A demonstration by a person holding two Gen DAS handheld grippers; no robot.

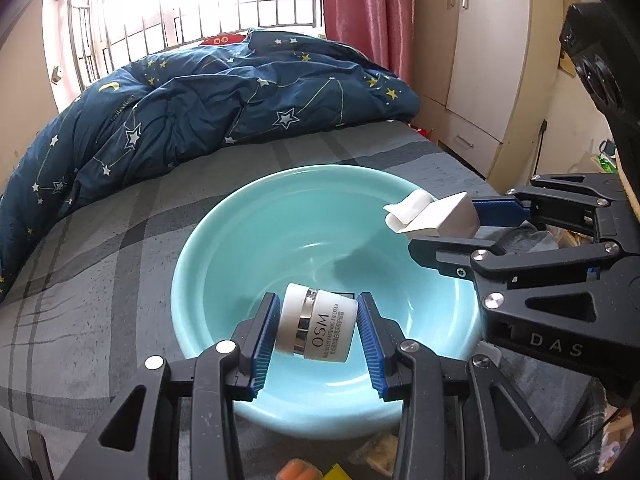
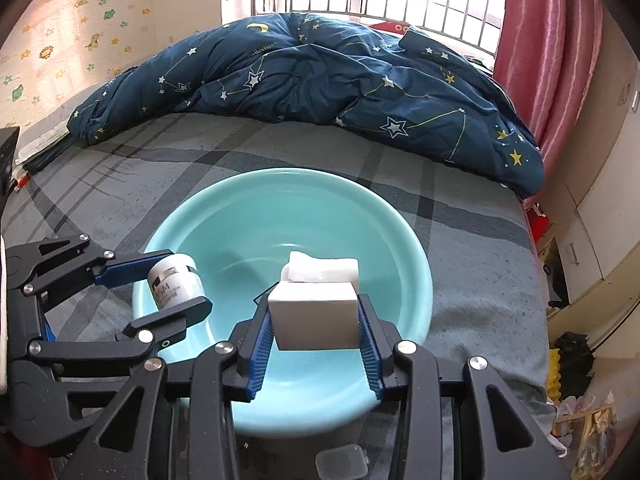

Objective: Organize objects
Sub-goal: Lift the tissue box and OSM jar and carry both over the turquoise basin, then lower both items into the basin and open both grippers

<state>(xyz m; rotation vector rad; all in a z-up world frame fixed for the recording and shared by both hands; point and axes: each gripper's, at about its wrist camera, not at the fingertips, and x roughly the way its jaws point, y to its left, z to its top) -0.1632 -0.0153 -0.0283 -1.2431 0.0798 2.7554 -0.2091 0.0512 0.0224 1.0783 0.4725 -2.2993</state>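
A turquoise basin (image 1: 208, 240) (image 2: 400, 232) sits on the grey plaid bed. My left gripper (image 1: 318, 334) is shut on a white cream jar (image 1: 316, 328) with a silver band, held tilted over the basin's near side. In the right wrist view that left gripper (image 2: 182, 278) and the jar (image 2: 174, 280) hang over the basin's left rim. My right gripper (image 2: 314, 320) is shut on a white carton (image 2: 316, 316) whose top flap stands open. From the left wrist camera, the right gripper (image 1: 444, 222) holds the carton (image 1: 436, 216) above the basin's right rim.
A dark blue star-print quilt (image 1: 200, 112) (image 2: 320, 76) is bunched at the far end of the bed by the barred window. A red curtain (image 2: 552, 60) and cupboards (image 1: 492, 60) stand at the right. A small clear box (image 2: 340, 460) and yellow and orange bits (image 1: 316, 472) lie near the front edge.
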